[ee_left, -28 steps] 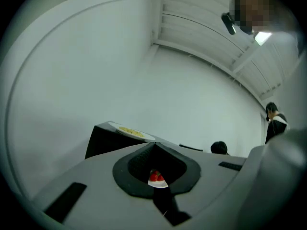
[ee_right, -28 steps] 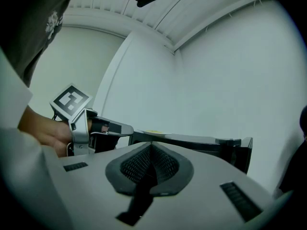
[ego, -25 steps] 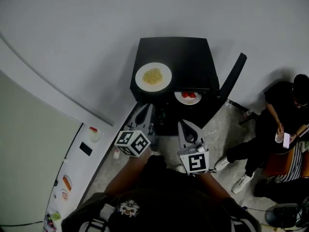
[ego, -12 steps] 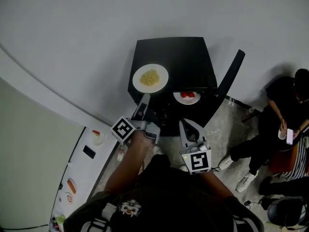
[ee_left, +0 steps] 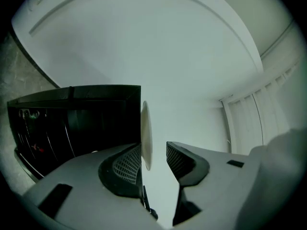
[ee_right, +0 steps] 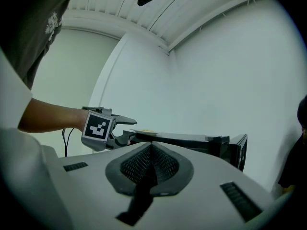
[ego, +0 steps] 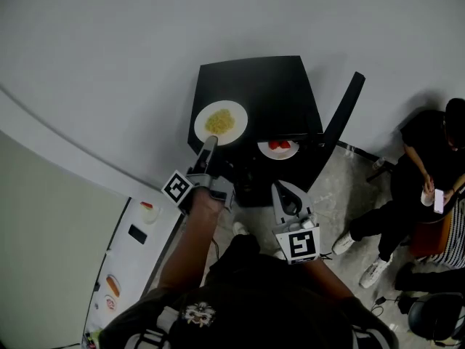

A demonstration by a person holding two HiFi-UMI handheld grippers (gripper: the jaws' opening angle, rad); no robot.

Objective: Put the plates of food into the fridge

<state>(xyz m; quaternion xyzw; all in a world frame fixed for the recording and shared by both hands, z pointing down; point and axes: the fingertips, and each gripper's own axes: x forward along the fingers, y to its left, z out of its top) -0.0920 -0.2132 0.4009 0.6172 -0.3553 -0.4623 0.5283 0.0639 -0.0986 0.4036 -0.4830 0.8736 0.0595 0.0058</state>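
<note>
1. Position: a round white plate of yellow food (ego: 221, 122) sits on top of the black fridge (ego: 269, 86), at its near left corner. A small white plate of red food (ego: 278, 149) shows lower down at the fridge's open front, with the door (ego: 343, 116) swung out to the right.
2. Grippers: the left gripper (ego: 209, 147) is rolled on its side. Its jaws have just been opening and stand apart, one above and one below the yellow plate's near rim, not yet clamping it. The right gripper (ego: 285, 189) hangs back nearer the person, jaws pressed together on nothing.
3. Handling: the plate looks stiff, glazed and breakable, so probably slick at the rim. A pinch on the near rim, set deep, seems best, since all the weight hangs beyond the jaws.
4. Orientation: the plate lies flat, face up. Being round, it has no long axis. I'd keep it level, or the loose food may slide.
</note>
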